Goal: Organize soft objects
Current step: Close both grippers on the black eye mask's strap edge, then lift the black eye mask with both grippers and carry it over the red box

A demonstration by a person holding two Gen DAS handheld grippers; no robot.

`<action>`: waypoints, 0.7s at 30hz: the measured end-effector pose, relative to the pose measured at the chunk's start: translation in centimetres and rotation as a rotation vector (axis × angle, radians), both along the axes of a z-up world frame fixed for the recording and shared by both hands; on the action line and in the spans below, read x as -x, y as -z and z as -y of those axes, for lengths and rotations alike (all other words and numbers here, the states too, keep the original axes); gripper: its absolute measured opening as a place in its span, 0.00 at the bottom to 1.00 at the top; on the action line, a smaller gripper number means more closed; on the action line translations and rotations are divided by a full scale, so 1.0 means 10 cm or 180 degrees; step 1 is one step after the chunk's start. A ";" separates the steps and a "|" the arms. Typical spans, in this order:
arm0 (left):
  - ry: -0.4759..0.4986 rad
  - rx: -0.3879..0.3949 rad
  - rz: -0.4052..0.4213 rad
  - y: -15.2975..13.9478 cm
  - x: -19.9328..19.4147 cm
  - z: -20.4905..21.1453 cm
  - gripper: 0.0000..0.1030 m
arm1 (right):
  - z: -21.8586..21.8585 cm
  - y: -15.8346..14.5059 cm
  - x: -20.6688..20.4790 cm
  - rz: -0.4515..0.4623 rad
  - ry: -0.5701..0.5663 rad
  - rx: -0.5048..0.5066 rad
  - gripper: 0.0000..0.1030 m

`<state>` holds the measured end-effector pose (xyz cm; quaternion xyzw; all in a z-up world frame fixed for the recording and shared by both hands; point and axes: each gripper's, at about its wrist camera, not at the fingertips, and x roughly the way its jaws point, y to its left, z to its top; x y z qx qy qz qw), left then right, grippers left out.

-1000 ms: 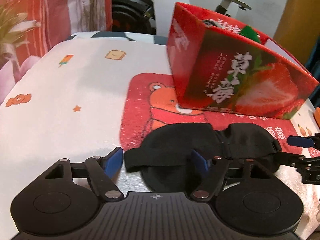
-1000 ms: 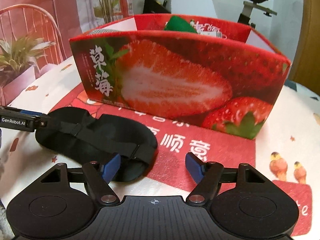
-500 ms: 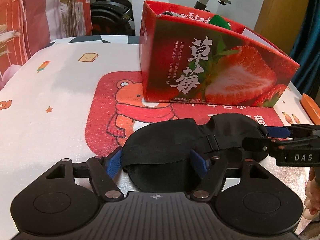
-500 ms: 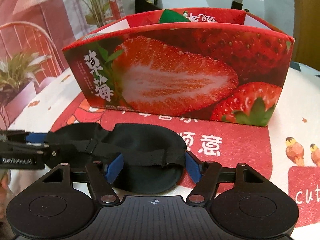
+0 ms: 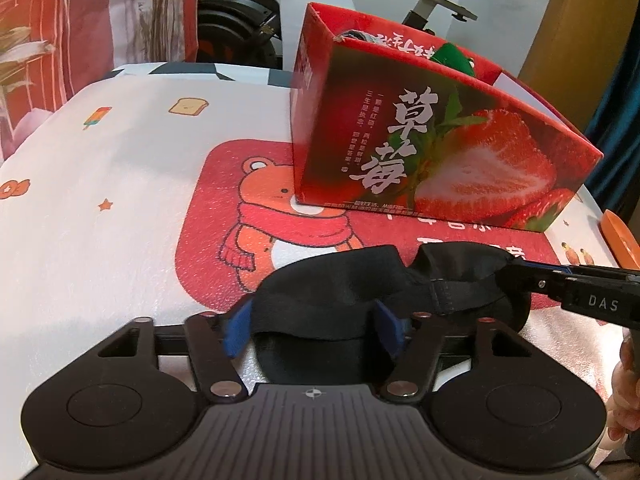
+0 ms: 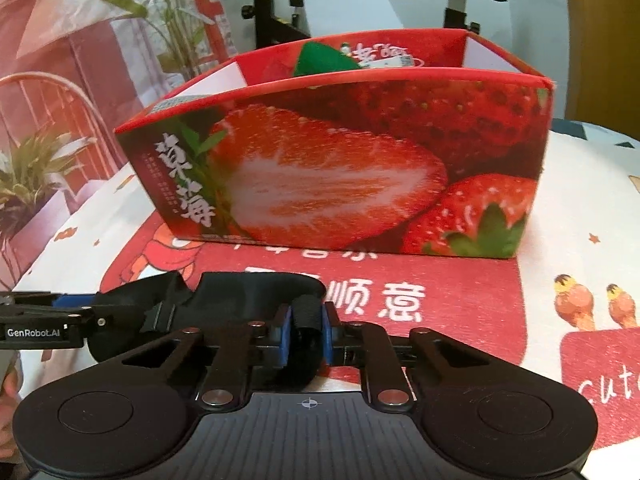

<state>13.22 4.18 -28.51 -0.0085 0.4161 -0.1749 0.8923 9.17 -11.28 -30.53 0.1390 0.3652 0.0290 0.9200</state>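
Eye mask (image 6: 240,292) (black) pinched in right claw (image 6: 306,332).

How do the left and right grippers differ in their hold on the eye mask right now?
The right gripper has just closed to a narrow pinch, its pads clamping the bunched end of the eye mask; the left gripper has been closing but stands much wider, its fingers straddling the mask's other lobe and strap. Whether the left pads press yet is unclear. Both work the same mask in front of the strawberry box.

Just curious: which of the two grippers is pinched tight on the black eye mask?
The right gripper, clamped shut on the eye mask; the left gripper's blue pads sit wider apart.
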 end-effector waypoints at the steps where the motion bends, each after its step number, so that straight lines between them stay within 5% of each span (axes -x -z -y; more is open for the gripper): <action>1: -0.0021 0.0000 -0.0002 -0.01 0.00 -0.01 0.51 | 0.01 0.00 0.01 0.0007 0.0020 0.0001 0.11; 5: -0.0108 0.0065 0.0031 -0.05 0.02 -0.08 0.15 | 0.07 -0.04 0.04 0.0068 0.0080 -0.0012 0.09; 21: -0.0176 0.0283 0.0589 -0.60 0.14 -0.16 0.09 | 0.16 -0.57 0.20 0.0589 -0.0021 -0.0048 0.08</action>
